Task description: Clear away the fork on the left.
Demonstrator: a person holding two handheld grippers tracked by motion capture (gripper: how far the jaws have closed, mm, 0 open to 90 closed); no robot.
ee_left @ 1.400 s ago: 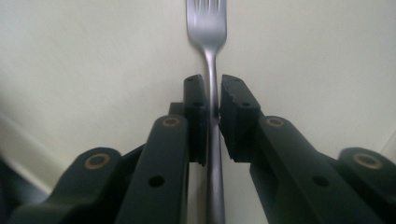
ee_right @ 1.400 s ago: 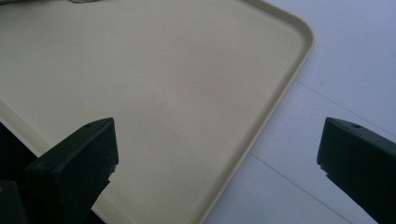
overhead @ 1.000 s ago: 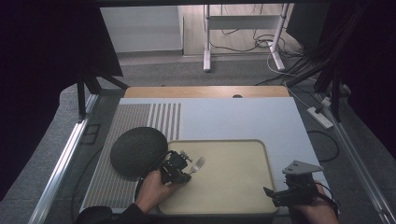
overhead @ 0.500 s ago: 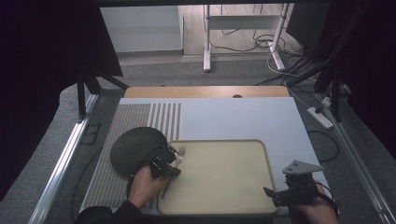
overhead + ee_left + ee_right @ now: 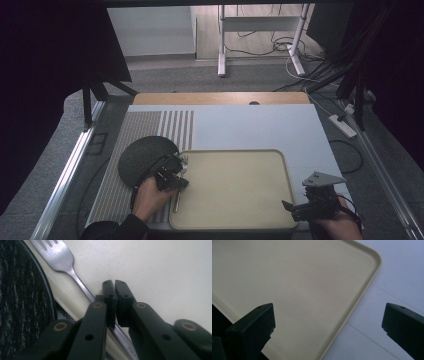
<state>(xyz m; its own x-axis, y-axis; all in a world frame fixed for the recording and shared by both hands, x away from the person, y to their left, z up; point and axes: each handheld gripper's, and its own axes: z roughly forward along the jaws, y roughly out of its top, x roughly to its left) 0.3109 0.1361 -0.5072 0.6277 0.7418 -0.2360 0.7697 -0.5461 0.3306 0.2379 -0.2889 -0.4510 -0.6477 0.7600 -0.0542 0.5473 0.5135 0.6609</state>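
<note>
The fork (image 5: pixel 62 262) lies along the left edge of the cream tray (image 5: pixel 235 220), its tines pointing toward the far-left corner, right beside the round dark mat (image 5: pixel 142 157) that sits on the striped cloth (image 5: pixel 150 122) at the tray's left side. In the left gripper view the handle runs under the left gripper (image 5: pixel 114 286); the jaws have just been easing open a hair from a full squeeze, and they stand almost together with only a thin slit between them. The handle seems to pass beneath the left jaw, not between the pads, so I would say nothing is clamped.

The right gripper (image 5: pixel 300 207) hovers at the tray's near-right corner, jaws wide apart, holding nothing.

What worries me is the fork's perch. It rests partly on the tray's raised rim, so a nudge from the near-closed jaws could tip it off the edge onto the cloth or slide it under the mat's lip. If the person means to pick it up again, the jaws are too close together to straddle the handle; pushing down now would only pin it or skate it sideways. The tray itself is unheld, so a shove could shift it too.
</note>
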